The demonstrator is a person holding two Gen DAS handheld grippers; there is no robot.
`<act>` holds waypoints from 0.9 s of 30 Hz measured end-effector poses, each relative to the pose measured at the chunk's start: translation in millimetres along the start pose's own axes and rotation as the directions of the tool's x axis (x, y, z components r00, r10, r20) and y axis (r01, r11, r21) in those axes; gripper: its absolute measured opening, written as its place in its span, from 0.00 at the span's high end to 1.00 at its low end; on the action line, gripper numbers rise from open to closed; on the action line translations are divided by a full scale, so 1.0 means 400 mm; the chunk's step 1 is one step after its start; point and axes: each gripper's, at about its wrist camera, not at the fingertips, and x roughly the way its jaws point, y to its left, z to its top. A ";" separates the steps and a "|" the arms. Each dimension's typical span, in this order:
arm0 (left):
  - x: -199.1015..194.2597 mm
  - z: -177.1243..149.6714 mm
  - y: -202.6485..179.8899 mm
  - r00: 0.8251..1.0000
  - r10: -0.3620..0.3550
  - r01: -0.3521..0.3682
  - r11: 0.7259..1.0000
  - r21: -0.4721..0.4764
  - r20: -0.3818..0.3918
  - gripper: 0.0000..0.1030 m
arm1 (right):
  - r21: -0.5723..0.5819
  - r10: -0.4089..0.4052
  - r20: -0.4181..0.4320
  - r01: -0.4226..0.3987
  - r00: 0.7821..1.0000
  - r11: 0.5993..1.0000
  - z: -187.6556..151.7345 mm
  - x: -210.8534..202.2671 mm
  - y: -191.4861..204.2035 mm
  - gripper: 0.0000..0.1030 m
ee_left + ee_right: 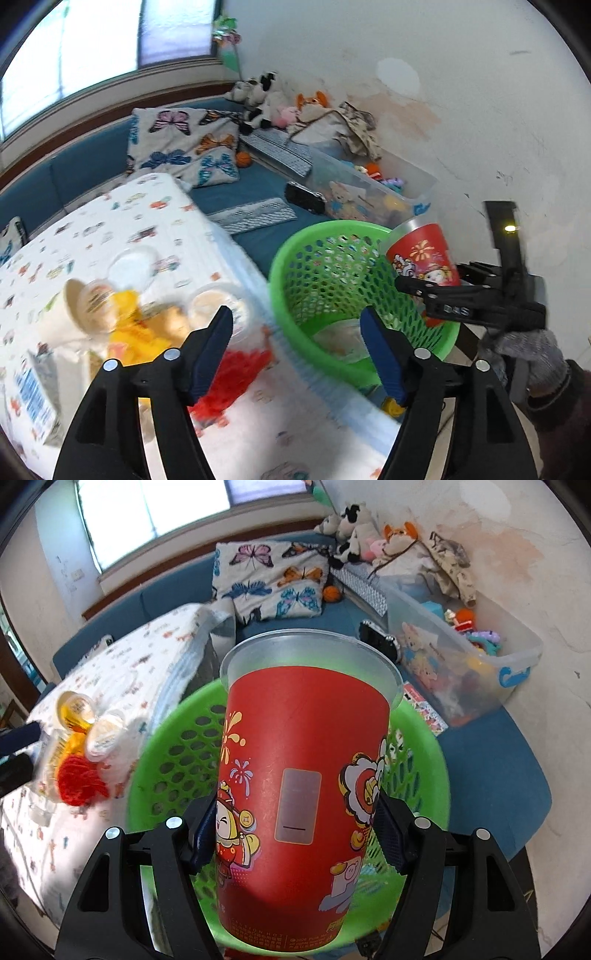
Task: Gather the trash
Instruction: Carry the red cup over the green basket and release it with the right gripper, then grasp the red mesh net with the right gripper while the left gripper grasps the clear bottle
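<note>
My right gripper is shut on a red printed cup and holds it above a green mesh basket. In the left wrist view the cup hangs over the basket's right rim, held by the right gripper. My left gripper is open and empty over the table edge. Trash lies on the table: a tipped paper cup, clear plastic lids, a yellow wrapper and a red net.
The table has a patterned white cloth. A carton lies at its left. Behind is a blue sofa with butterfly cushions, plush toys and a clear toy bin. The basket holds some trash.
</note>
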 end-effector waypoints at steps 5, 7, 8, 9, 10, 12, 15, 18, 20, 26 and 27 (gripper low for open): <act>-0.063 -0.035 0.071 0.998 0.053 -0.052 0.997 -0.063 0.020 0.30 | -0.019 -0.037 -0.026 0.036 0.999 0.999 0.000 0.060 0.007 0.24; -0.083 -0.049 0.095 0.996 0.081 -0.079 0.994 -0.081 0.029 0.30 | -0.031 -0.063 -0.022 0.062 0.998 0.998 0.000 0.068 0.012 0.20; -0.099 -0.059 0.113 0.995 0.098 -0.094 0.991 -0.095 0.033 0.30 | -0.035 -0.069 -0.014 0.068 0.998 0.997 0.000 0.067 0.014 0.19; -0.109 -0.067 0.130 0.993 0.109 -0.105 0.989 -0.107 0.034 0.30 | -0.037 -0.072 -0.010 0.072 0.997 0.997 0.000 0.066 0.016 0.19; -0.121 -0.077 0.146 0.992 0.122 -0.117 0.986 -0.121 0.035 0.30 | -0.039 -0.072 -0.007 0.071 0.997 0.997 -0.002 0.062 0.019 0.19; -0.142 -0.096 0.178 0.988 0.149 -0.142 0.979 -0.146 0.037 0.30 | -0.040 -0.063 0.000 0.063 0.998 0.997 -0.006 0.049 0.026 0.19; -0.172 -0.133 0.225 0.983 0.183 -0.174 0.967 -0.186 0.030 0.30 | -0.056 -0.050 0.019 0.051 0.999 0.997 -0.017 0.014 0.046 0.19; -0.198 -0.178 0.265 0.977 0.212 -0.204 0.955 -0.213 0.013 0.30 | -0.078 -0.038 0.046 0.042 0.998 0.996 -0.032 -0.031 0.086 0.19; -0.206 -0.211 0.287 0.975 0.221 -0.217 0.949 -0.230 -0.008 0.30 | -0.090 -0.027 0.065 0.033 0.998 0.995 -0.040 -0.059 0.112 0.18; -0.229 -0.275 0.322 0.974 0.227 -0.224 0.941 -0.255 -0.021 0.30 | -0.103 0.056 0.078 -0.048 0.995 0.994 -0.062 -0.113 0.187 0.16; -0.232 -0.282 0.325 0.974 0.226 -0.223 0.940 -0.259 -0.019 0.30 | -0.105 0.070 0.075 -0.062 0.995 0.993 -0.066 -0.116 0.200 0.16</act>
